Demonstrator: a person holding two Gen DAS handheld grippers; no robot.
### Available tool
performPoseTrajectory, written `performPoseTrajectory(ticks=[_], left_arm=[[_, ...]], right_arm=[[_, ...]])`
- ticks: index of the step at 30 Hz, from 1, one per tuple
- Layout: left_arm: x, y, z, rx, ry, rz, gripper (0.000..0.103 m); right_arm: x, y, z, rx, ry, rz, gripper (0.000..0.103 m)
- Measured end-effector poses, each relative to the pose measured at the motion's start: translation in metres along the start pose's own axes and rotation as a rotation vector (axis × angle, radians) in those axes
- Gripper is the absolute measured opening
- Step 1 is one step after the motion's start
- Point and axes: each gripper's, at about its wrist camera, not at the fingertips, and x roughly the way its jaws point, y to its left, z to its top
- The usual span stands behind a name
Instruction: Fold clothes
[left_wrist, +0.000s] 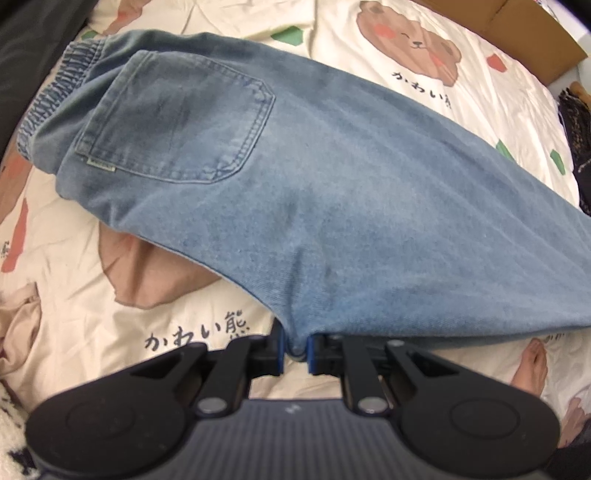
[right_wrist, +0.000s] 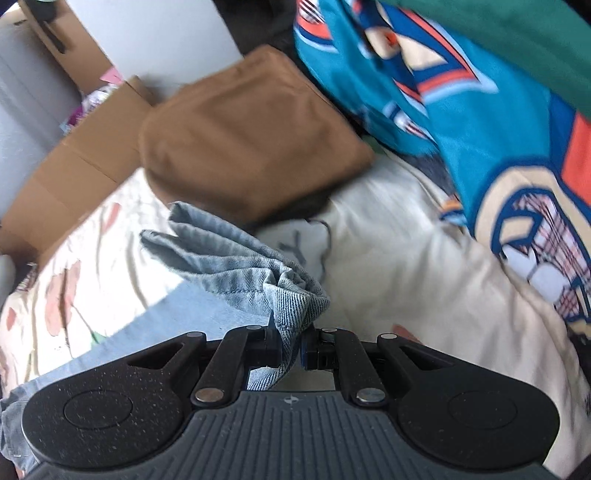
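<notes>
Light blue jeans (left_wrist: 295, 177) lie across the bed, back pocket (left_wrist: 177, 118) up and elastic waistband (left_wrist: 55, 92) at the upper left. My left gripper (left_wrist: 295, 354) points down at the near edge of the jeans and is shut on a fold of the denim. In the right wrist view, the bunched hem ends of the jeans (right_wrist: 236, 266) stick out beyond my right gripper (right_wrist: 293, 347), which is shut on that denim. The leg trails back down the left side of this view.
The bed sheet (left_wrist: 406, 48) is cream with bear prints. A folded brown garment (right_wrist: 251, 133) and a teal patterned cloth (right_wrist: 480, 110) lie ahead of the right gripper. Cardboard boxes (right_wrist: 85, 147) stand beside the bed. A person's bare foot (left_wrist: 532, 369) shows at lower right.
</notes>
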Motion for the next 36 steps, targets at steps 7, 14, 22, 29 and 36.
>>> performPoseTrajectory(ticks=[7, 14, 22, 29, 36], left_arm=[[0.003, 0.008, 0.006, 0.0, -0.018, -0.018, 0.011], [0.003, 0.006, 0.003, 0.012, -0.006, -0.046, 0.011], [0.005, 0.008, 0.016, 0.014, 0.005, -0.044, 0.012], [0.014, 0.045, 0.062, 0.025, 0.046, -0.036, 0.017], [-0.032, 0.097, 0.121, -0.034, -0.033, -0.018, 0.031]], right_arm=[[0.007, -0.017, -0.013, 0.055, 0.014, -0.036, 0.007], [0.0, -0.041, -0.021, 0.098, 0.028, -0.075, 0.007], [-0.004, -0.048, -0.03, 0.129, 0.03, -0.093, 0.009], [-0.004, -0.07, -0.037, 0.174, 0.029, -0.174, 0.031], [-0.011, -0.081, -0.023, 0.111, -0.003, -0.159, 0.038]])
